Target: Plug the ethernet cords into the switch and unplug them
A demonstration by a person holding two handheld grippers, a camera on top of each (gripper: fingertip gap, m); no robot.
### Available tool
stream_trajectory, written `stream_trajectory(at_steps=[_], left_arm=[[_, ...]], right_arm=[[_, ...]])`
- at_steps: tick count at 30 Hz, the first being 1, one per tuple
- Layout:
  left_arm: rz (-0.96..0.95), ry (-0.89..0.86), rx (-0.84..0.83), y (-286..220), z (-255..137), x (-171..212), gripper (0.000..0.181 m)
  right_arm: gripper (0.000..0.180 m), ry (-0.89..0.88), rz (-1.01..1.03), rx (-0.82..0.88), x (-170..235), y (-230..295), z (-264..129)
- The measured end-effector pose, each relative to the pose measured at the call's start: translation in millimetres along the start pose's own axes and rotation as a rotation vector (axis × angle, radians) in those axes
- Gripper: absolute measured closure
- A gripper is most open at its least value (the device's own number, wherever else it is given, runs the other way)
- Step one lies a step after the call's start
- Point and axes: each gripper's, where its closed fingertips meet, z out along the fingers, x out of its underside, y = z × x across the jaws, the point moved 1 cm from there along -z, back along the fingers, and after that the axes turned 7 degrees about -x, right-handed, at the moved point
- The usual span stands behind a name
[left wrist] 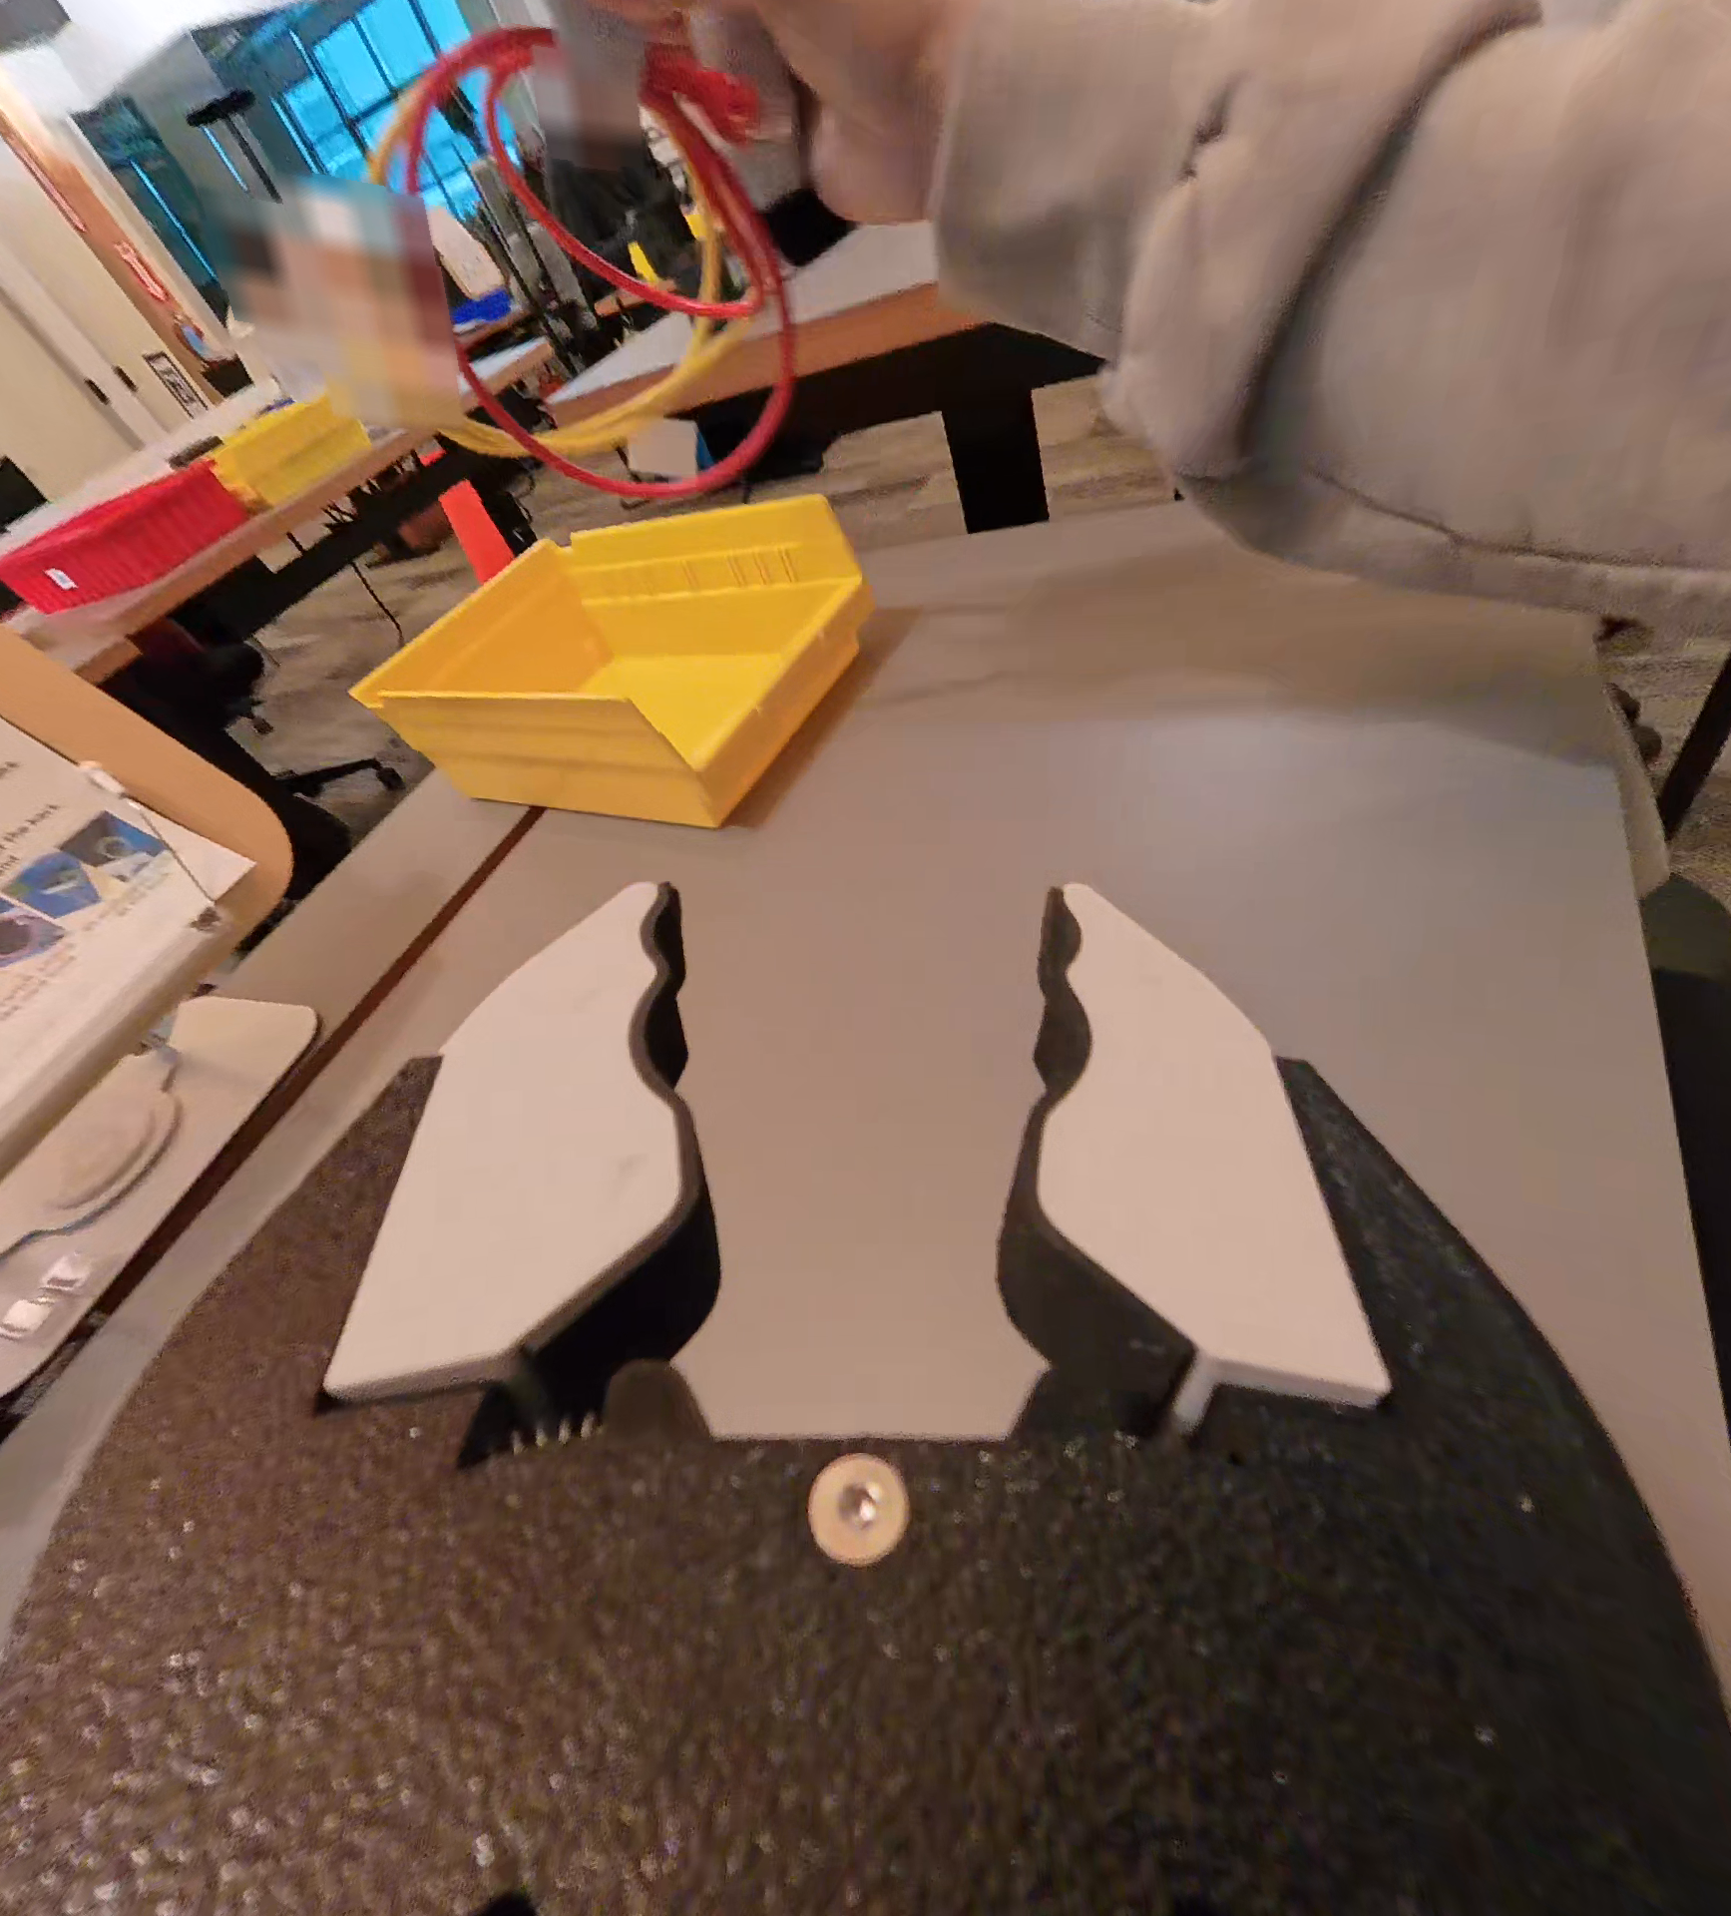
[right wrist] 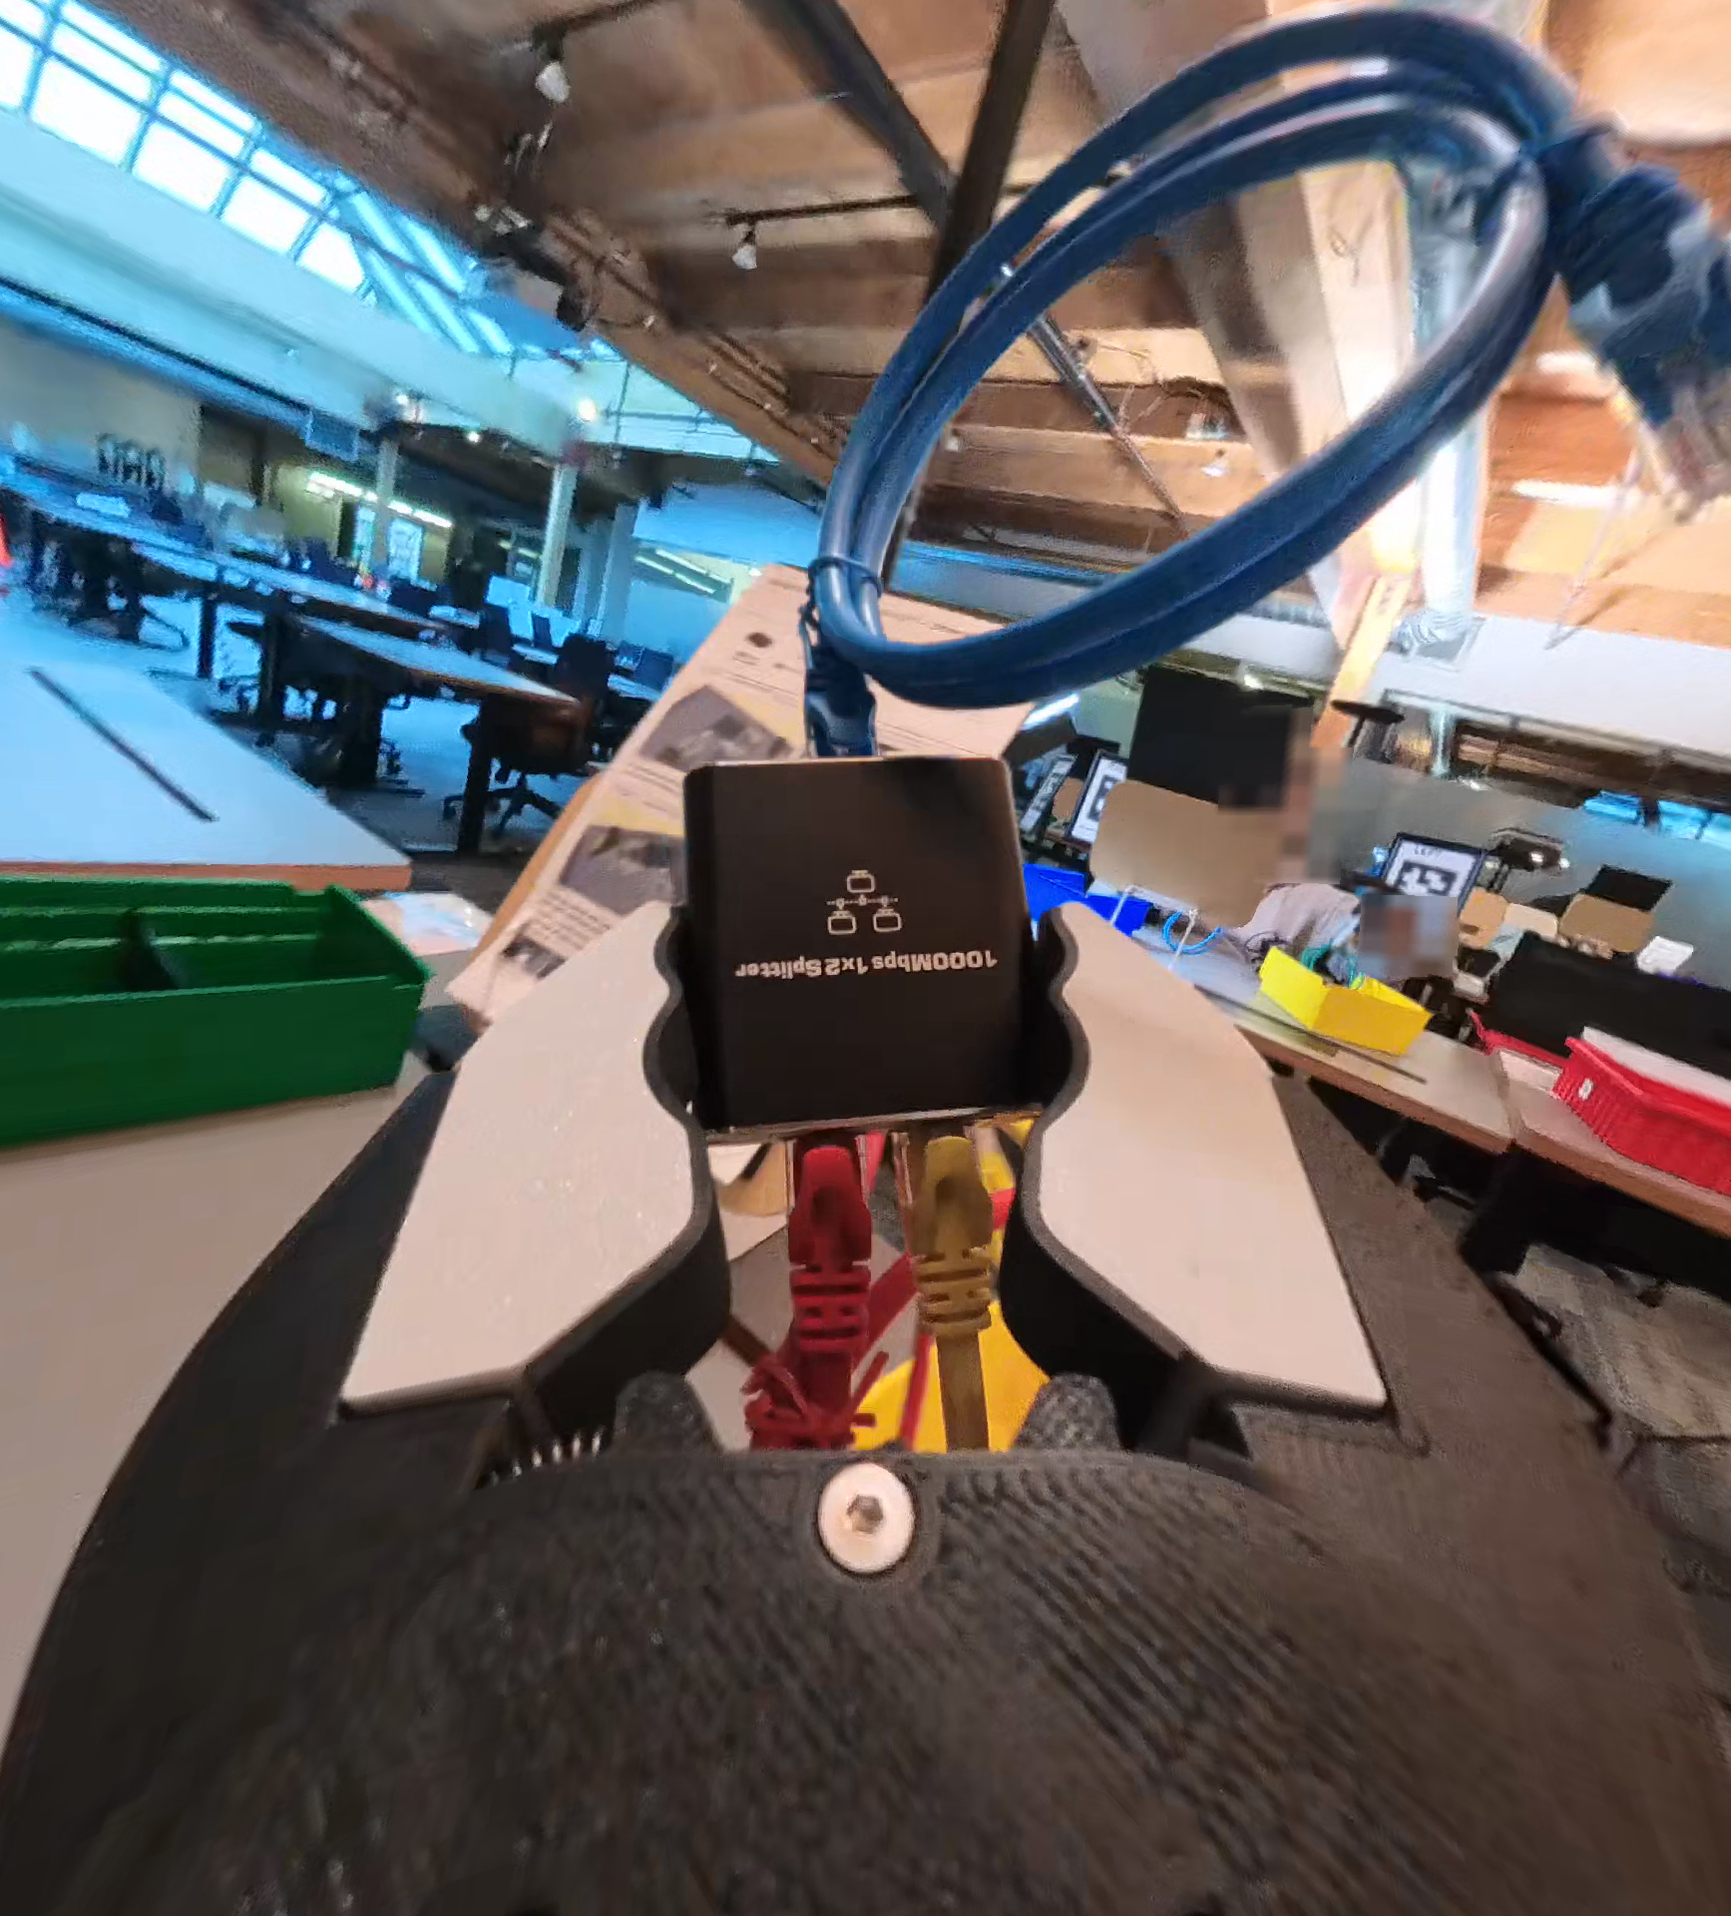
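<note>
My right gripper [right wrist: 856, 938] is shut on the black switch box [right wrist: 856, 995] and holds it raised in the air. A blue cord [right wrist: 1203, 435] is plugged into its far end and loops upward, with its free plug [right wrist: 1711, 384] hanging at upper right. A red cord [right wrist: 825, 1275] and a yellow cord [right wrist: 954, 1255] are plugged into its near end. My left gripper [left wrist: 861, 912] is open and empty over the grey table [left wrist: 1255, 881]. In the left wrist view the red cord [left wrist: 736, 290] and yellow cord [left wrist: 674, 384] hang in loops high up, below a grey sleeve [left wrist: 1410, 290].
An open yellow bin [left wrist: 633, 674] stands on the grey table ahead of my left gripper. A board with a printed sheet [left wrist: 32, 912] stands at the left. A green bin [right wrist: 135, 995] sits on the table to the left in the right wrist view. Other tables hold red and yellow bins. Spacing between my two grippers at the tips: around 35 cm.
</note>
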Motion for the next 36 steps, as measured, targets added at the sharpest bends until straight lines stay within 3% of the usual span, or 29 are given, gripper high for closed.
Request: stream_trajectory(at_steps=[6, 10, 13, 16, 19, 24, 28, 30, 33, 36], left_arm=[[-0.011, 0.039, 0.058, -6, 6, 25, 0.118], [-0.021, 0.045, 0.052, 2, 3, 33, 0.12], [-0.06, 0.058, 0.055, 6, 4, 43, 0.121], [-0.051, 0.102, 0.045, 9, 4, 55, 0.121], [-0.041, 0.134, 0.051, 8, 4, 63, 0.121], [-0.024, 0.162, 0.061, 4, 1, 68, 0.121], [-0.017, 0.182, 0.074, 0, 0, 68, 0.121], [-0.005, 0.183, 0.079, -2, -1, 66, 0.12], [0.014, 0.186, 0.094, -6, -2, 64, 0.12], [0.022, 0.192, 0.112, -10, -4, 62, 0.12]], right_arm=[[0.116, 0.115, 0.133, 0.252, 109, -73, 18], [0.116, 0.165, 0.305, 0.307, 175, -82, 24], [0.116, 0.342, 0.447, 0.375, 222, -88, 23], [0.116, 0.473, 0.479, 0.413, 235, -91, 21], [0.115, 0.672, 0.546, 0.231, 248, -74, 27], [0.112, 1.096, 0.427, 0.1, 254, -64, 4], [0.114, 1.103, 0.758, -0.011, 249, -50, 4], [0.114, 1.188, 0.644, 0.019, 253, -62, -3], [0.11, 1.145, 0.297, 0.209, 245, -92, -1], [0.109, 1.073, 0.27, 0.138, 240, -81, 9]])
